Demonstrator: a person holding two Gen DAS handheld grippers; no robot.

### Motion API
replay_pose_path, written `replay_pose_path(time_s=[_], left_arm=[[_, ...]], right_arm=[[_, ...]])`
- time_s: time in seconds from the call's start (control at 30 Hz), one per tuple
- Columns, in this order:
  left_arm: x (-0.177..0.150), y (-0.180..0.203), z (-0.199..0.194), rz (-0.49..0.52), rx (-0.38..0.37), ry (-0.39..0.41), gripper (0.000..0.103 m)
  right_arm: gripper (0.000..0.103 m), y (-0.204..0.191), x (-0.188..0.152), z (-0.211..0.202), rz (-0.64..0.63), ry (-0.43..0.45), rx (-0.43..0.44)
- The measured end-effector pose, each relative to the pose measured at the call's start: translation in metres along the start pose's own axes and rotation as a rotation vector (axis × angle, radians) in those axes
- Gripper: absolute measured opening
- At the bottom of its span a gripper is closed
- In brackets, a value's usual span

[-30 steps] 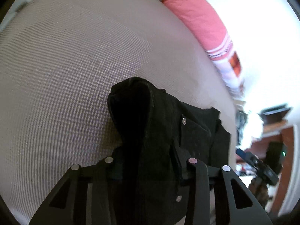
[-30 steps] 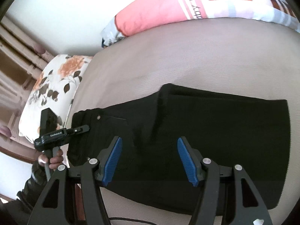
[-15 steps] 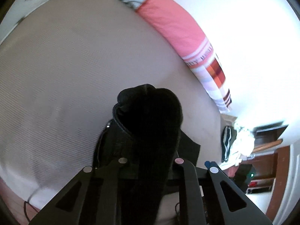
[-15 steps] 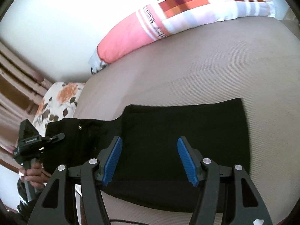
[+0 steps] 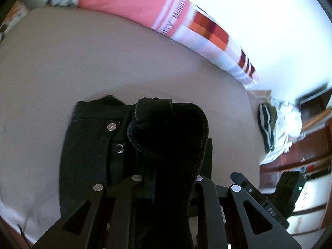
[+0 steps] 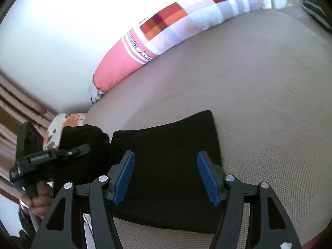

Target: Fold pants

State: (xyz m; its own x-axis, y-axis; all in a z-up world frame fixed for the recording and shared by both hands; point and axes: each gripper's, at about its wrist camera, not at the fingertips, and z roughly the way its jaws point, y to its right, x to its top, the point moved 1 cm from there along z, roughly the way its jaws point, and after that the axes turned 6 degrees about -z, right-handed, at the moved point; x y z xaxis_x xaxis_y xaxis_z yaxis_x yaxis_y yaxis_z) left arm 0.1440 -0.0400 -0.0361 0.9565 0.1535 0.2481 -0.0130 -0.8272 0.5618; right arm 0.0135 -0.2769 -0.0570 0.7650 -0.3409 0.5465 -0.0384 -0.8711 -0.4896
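One pair of black pants [image 6: 166, 155] lies on the bed [image 6: 259, 103], below one long striped pillow [image 6: 166, 31]. Left tongs [image 5: 166, 182] grip the raised waistband end; right tongs [image 6: 166, 178] hover above the pants, spread wide, empty.

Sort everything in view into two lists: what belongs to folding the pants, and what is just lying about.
Part of the job:
- black pants, lying on the bed
- left gripper, jaws shut on a raised fold of the pants
- right gripper, jaws open above the pants

Just lying about:
- pink striped pillow
- floral pillow
- clothes heap beyond the bed
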Motion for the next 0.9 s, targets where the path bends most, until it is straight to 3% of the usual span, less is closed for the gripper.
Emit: replay_pose_path(time_s=[0.23, 0.4, 0.5, 0.53, 0.57, 0.67, 0.8, 0.9], left_arm=[[-0.017, 0.008, 0.061, 0.026, 0.051, -0.046, 0.017], [-0.020, 0.004, 0.066, 0.032, 0.011, -0.051, 0.028], [-0.024, 0.006, 0.063, 0.062, -0.012, -0.048, 0.043], [-0.027, 0.006, 0.060, 0.065, -0.029, -0.050, 0.058], [-0.030, 0.007, 0.057, 0.069, -0.057, -0.053, 0.066], [-0.040, 0.012, 0.042, 0.116, -0.119, -0.041, 0.068], [-0.049, 0.007, 0.017, 0.188, -0.031, 0.060, 0.069], [-0.049, -0.012, 0.002, 0.177, 0.057, 0.112, 0.069]], right_arm=[[0.061, 0.021, -0.005, 0.001, 0.038, 0.007, 0.000], [0.061, 0.026, -0.007, 0.003, 0.048, -0.003, 0.010], [0.061, 0.027, -0.008, 0.006, 0.057, -0.013, 0.017], [0.061, 0.026, -0.009, 0.007, 0.058, -0.015, 0.018], [0.061, 0.026, -0.009, 0.008, 0.057, -0.019, 0.019], [0.061, 0.024, -0.010, 0.012, 0.048, -0.033, 0.017], [0.061, 0.022, -0.012, 0.016, 0.039, -0.059, 0.025], [0.061, 0.017, -0.012, 0.025, 0.019, -0.108, 0.058]])
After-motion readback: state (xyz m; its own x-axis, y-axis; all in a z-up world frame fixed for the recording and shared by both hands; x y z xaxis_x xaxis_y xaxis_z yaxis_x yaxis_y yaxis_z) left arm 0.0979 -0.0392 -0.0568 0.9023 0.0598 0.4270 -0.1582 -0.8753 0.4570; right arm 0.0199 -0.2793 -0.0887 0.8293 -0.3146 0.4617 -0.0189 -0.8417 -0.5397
